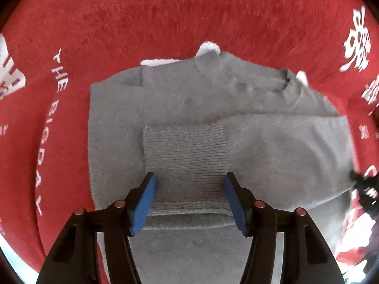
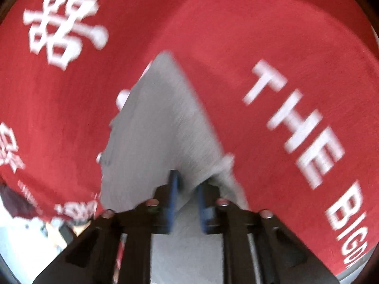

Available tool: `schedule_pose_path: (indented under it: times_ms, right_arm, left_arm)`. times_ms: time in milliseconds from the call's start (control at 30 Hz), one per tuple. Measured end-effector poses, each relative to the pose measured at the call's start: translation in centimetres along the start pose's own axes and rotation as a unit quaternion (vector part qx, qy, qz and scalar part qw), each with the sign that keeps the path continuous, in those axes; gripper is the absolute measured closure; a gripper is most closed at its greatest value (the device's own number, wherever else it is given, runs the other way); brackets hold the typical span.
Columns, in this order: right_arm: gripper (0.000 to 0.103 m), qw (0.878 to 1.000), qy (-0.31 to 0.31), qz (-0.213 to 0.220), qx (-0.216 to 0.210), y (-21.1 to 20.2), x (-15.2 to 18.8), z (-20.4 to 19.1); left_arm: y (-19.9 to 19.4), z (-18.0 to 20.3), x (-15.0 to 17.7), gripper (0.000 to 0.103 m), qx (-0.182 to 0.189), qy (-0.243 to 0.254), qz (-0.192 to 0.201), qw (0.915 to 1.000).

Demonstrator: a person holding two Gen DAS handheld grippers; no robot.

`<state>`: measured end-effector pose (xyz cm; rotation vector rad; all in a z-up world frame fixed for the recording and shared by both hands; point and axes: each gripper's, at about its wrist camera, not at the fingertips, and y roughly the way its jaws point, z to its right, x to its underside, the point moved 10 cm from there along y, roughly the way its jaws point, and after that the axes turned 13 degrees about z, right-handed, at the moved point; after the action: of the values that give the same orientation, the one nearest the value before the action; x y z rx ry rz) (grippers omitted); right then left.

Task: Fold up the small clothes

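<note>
A small grey knit sweater lies on a red cloth, its sleeve folded across the body with the ribbed cuff in the middle. My left gripper is open and empty, its blue pads either side of the cuff, just above it. In the blurred right wrist view my right gripper is shut on a fold of the grey sweater and holds it lifted over the red cloth. The right gripper's tip also shows in the left wrist view, at the sweater's right edge.
The red cloth carries white printed letters "THE BIG DAY" and white characters. White garment edges peek out behind the sweater. A pale surface with clutter shows past the cloth's edge.
</note>
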<state>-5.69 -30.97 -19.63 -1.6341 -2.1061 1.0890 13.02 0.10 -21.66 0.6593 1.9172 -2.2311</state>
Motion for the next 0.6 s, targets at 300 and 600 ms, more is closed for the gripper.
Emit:
schedule_pose_path:
  times_ms: [300,600]
  right_arm:
    - [0.09,0.998,-0.05,-0.018,0.018,-0.3,0.5,-0.5]
    - [0.05,0.974,-0.213,-0.064,0.048,-4.0,3.3,-2.2]
  left_arm:
    - [-0.7,0.4,0.8,0.041,-0.022,0.037,-0.013,0.999]
    - [-2.2,1.4,2.4,0.041,-0.034,0.049,-0.051,0.9969]
